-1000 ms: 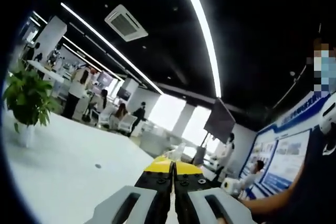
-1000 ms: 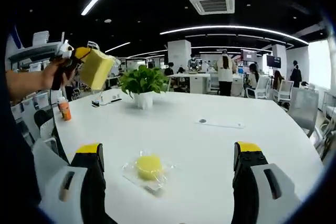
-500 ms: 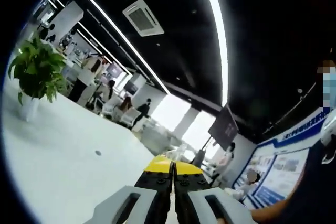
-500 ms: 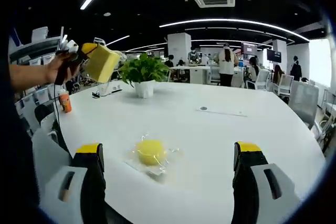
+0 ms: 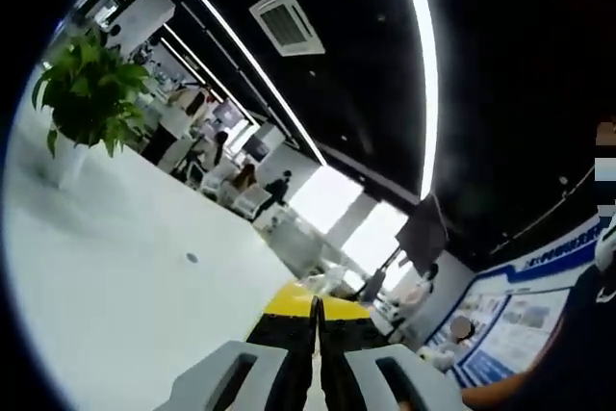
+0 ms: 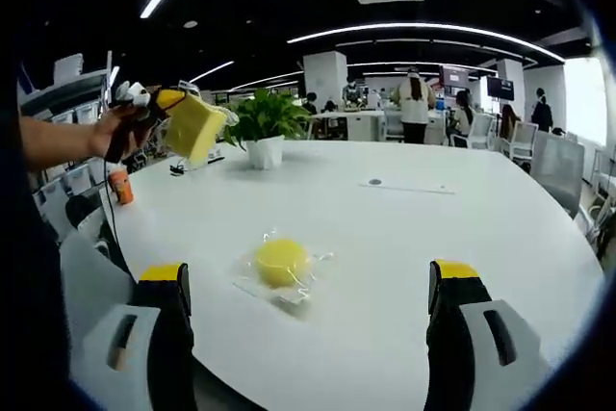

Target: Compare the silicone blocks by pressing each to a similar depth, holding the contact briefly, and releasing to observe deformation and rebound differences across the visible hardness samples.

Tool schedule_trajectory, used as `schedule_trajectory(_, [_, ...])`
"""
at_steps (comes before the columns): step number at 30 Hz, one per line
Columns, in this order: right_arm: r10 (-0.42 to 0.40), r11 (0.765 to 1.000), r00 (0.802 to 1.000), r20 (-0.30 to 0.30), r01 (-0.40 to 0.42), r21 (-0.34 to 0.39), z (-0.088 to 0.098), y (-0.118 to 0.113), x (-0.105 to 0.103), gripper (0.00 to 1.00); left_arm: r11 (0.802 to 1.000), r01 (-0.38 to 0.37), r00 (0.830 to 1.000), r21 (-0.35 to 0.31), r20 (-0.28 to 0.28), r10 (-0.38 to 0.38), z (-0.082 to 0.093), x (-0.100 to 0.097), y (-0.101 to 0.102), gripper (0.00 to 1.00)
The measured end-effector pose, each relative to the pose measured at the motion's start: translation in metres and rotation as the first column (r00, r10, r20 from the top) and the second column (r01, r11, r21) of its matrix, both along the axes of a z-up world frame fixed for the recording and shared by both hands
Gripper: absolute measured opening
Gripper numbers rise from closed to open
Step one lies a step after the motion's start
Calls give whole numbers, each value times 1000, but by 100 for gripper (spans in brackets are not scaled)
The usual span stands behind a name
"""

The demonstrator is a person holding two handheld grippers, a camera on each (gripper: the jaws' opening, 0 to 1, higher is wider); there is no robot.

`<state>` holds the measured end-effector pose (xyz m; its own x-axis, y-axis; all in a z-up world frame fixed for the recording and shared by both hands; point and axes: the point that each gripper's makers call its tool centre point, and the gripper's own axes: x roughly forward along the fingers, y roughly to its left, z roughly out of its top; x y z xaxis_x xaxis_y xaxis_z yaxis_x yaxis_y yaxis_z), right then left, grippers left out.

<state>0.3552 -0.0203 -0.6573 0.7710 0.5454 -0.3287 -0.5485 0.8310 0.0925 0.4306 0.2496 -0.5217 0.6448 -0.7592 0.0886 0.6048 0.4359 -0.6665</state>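
Note:
A round yellow silicone block in a clear wrapper lies on the white table. My right gripper hovers low over the table's near side, open, its two jaws wide apart on either side of the round block and not touching it. Up at the left a hand holds my left gripper in the air with a squarish yellow block at its tip. In the left gripper view the left gripper has its jaws pressed together, pointing over the table toward the ceiling; the block is hidden there.
A potted plant stands at the table's far side, also as the plant. An orange bottle is beyond the left edge. A small round port sits mid-table. People and desks fill the background; a person's arm is at the right.
The left gripper with the squarish block has drifted a little right and down. The right camera has eased toward the round block. The left view has tilted.

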Motion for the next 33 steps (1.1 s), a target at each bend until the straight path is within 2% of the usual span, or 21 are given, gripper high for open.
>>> schedule_trajectory(13, [-2, 1000, 999, -36, 2, -7, -13, 3, -5, 96, 1000, 6, 996, -3, -94, -7, -45, 3, -6, 0])
schedule_trajectory(18, [6, 1000, 999, -44, -8, -26, -18, 5, -8, 96, 1000, -9, 991, -17, -130, 7, -61, 6, -1, 0])
schedule_trajectory(23, [-1, 1000, 999, -48, 0, -16, -18, 4, -8, 96, 999, -22, 987, -24, -160, 18, -74, 9, 6, 0])
schedule_trajectory(29, [-7, 1000, 998, -56, 6, -15, -21, 5, -10, 96, 1000, -30, 976, -3, -217, 29, -96, 12, 9, 0])
schedule_trajectory(33, [-15, 1000, 998, -60, 14, -11, -22, 4, -11, 96, 999, -48, 967, -17, -251, 42, -110, 14, 14, 0])
